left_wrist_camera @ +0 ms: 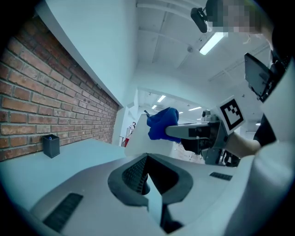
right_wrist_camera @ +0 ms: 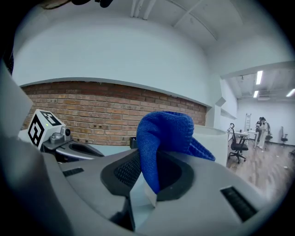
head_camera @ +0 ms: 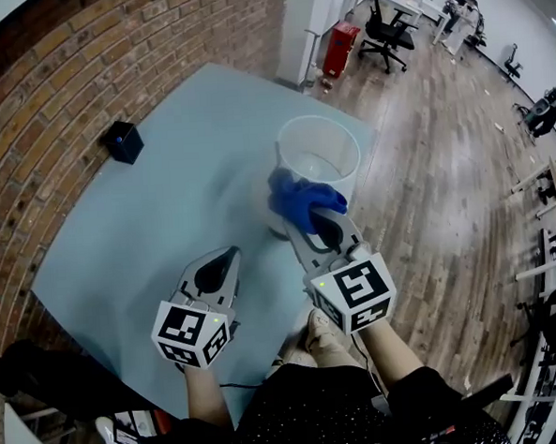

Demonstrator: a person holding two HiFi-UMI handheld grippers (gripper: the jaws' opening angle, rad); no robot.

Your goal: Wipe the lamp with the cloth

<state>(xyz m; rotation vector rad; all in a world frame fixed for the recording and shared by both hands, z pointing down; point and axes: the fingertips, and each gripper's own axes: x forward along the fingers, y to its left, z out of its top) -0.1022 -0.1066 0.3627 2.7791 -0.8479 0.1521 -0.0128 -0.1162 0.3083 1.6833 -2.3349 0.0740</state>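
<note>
By the lamp (head_camera: 291,131) edge, cloth (head_camera: 303,198) (right gripper (head_camera: 321,228) pinching).

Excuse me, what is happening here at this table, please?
A person holds a gripper in each hand above a light blue table. The right gripper has its jaws shut on a blue cloth and holds it at the near side of the white lamp. The left gripper hangs beside it, jaws together and empty. A small black box stands near the brick wall.
</note>
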